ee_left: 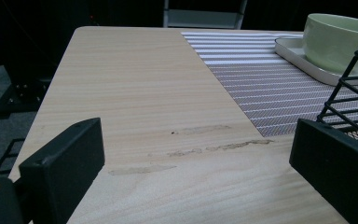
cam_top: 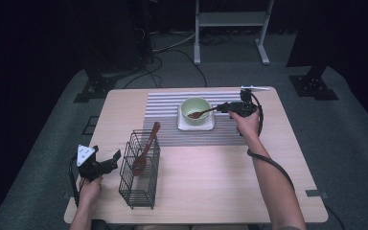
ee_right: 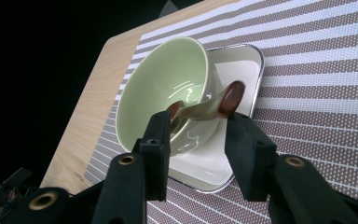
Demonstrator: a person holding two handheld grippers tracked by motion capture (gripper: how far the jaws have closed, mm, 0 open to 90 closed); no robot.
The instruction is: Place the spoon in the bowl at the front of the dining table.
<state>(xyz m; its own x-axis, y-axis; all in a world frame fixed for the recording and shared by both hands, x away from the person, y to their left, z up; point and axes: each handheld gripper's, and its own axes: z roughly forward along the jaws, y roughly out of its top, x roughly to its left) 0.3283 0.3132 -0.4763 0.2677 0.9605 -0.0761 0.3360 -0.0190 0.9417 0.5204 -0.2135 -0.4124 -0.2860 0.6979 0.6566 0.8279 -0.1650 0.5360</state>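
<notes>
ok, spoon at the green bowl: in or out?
In. The brown spoon lies with its scoop end inside the green bowl and its handle propped over the rim. The right gripper has its jaws apart around the handle.

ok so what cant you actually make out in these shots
- Right gripper view: the jaws stand either side of the brown spoon lying in the green bowl; whether the pads touch it is unclear.
- Left gripper view: the wire basket is cut off by the right edge.
- High view: the basket's floor is too dark and small to read; its spoon is half hidden by the wires.
</notes>
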